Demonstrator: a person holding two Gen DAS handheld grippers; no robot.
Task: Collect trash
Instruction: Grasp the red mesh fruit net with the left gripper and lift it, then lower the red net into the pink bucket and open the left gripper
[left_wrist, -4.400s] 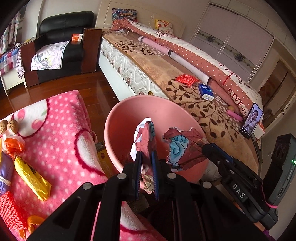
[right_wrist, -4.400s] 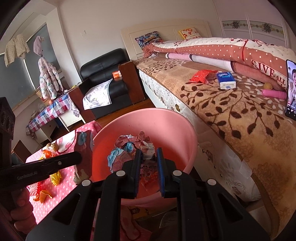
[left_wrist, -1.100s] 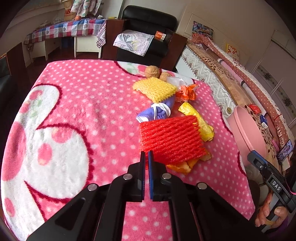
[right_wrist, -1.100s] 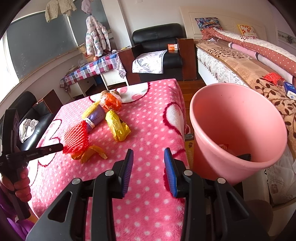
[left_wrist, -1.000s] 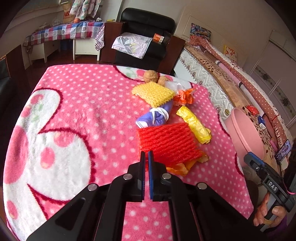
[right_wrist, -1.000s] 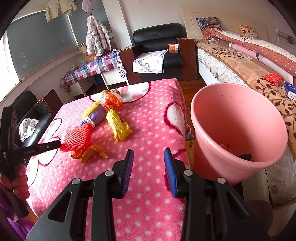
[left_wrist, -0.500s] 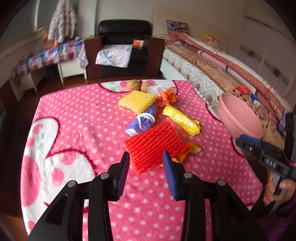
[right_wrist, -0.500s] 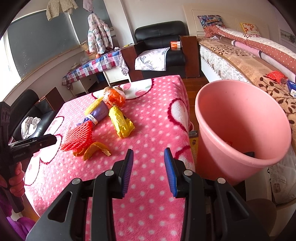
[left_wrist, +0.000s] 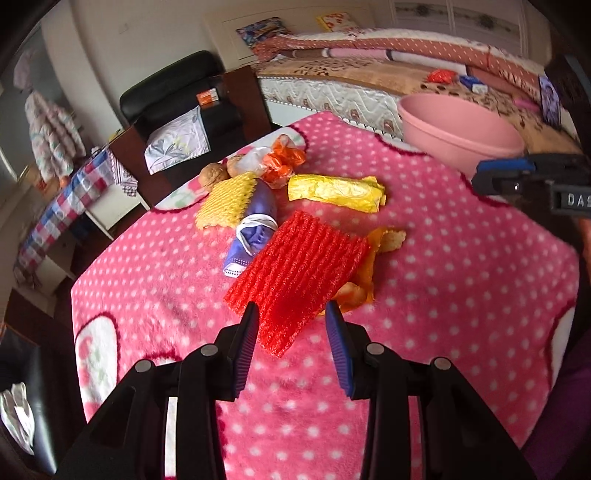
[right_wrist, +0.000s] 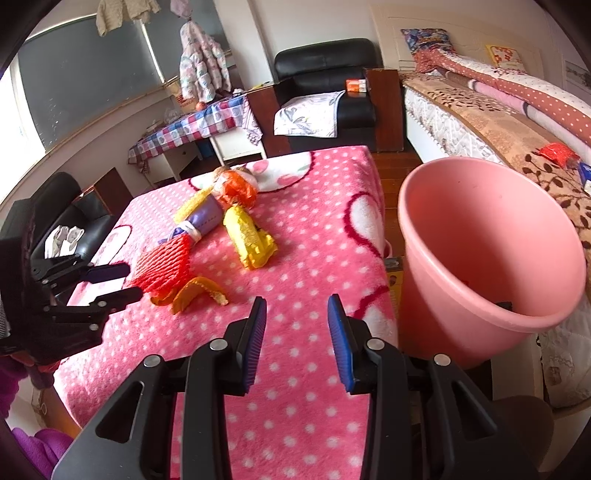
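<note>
A red foam net sleeve (left_wrist: 295, 273) lies on the pink dotted table cover (left_wrist: 461, 280); its near end sits between the jaws of my open left gripper (left_wrist: 291, 317). Orange peel (left_wrist: 373, 254) lies under its right side. Behind it are a purple wrapper (left_wrist: 256, 221), a yellow foam net (left_wrist: 229, 201), a yellow wrapper (left_wrist: 336, 192) and an orange bag (left_wrist: 282, 160). My right gripper (right_wrist: 297, 317) is open and empty above the cover, beside the pink bin (right_wrist: 484, 251). The right wrist view shows the left gripper (right_wrist: 118, 282) at the red sleeve (right_wrist: 162, 264).
Two walnuts (left_wrist: 216, 173) lie at the table's far edge. A bed (right_wrist: 498, 110) runs along the right behind the bin. A black armchair (right_wrist: 325, 85) and a checked side table (right_wrist: 192, 129) stand beyond the table. A dark sofa (right_wrist: 66, 218) is at the left.
My left gripper has opened and moved forward so the red foam sleeve's near end lies between its jaws. The right gripper stays open and has barely moved.
</note>
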